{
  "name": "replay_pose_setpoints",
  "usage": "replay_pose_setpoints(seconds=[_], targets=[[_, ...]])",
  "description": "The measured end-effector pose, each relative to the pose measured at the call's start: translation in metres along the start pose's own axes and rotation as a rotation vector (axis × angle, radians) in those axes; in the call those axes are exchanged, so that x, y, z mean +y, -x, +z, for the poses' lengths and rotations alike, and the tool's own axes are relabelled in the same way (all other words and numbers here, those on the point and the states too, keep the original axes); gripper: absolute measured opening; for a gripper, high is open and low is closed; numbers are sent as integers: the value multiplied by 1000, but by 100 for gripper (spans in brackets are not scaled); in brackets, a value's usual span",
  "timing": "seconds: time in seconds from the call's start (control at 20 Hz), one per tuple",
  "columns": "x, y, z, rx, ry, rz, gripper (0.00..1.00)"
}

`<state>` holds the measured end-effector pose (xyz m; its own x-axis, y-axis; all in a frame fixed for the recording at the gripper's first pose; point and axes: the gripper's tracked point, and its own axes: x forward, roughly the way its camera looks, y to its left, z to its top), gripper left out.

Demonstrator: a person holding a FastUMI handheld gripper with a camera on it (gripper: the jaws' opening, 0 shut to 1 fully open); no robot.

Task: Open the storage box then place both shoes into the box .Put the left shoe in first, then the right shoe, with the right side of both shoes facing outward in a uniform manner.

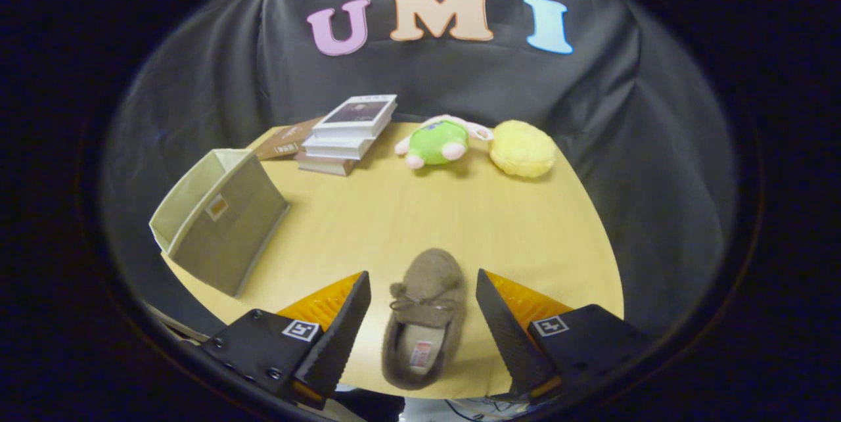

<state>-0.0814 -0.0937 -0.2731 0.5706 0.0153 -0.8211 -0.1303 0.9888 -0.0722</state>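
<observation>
A brown fuzzy slipper [423, 317] with a small bow lies on the wooden table [460, 225], toe pointing away from me. It sits between my two fingers, which stand apart on either side without touching it. My gripper [420, 290] is open around the shoe. The beige fabric storage box [220, 228] stands beyond and to the left of my left finger, near the table's left edge, its top open.
A stack of books [348, 133] lies at the back of the table beyond the box. A green plush toy [437, 142] and a yellow fluffy toy [522, 148] sit at the far edge. The table's near edge runs just under my fingers.
</observation>
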Motion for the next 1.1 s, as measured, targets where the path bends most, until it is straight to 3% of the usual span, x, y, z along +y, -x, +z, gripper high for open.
replay_pose_setpoints(seconds=[0.6, 1.1], targets=[[-22, -42, -97, 266, 73, 46, 98], [-22, -52, -111, 405, -41, 90, 29]])
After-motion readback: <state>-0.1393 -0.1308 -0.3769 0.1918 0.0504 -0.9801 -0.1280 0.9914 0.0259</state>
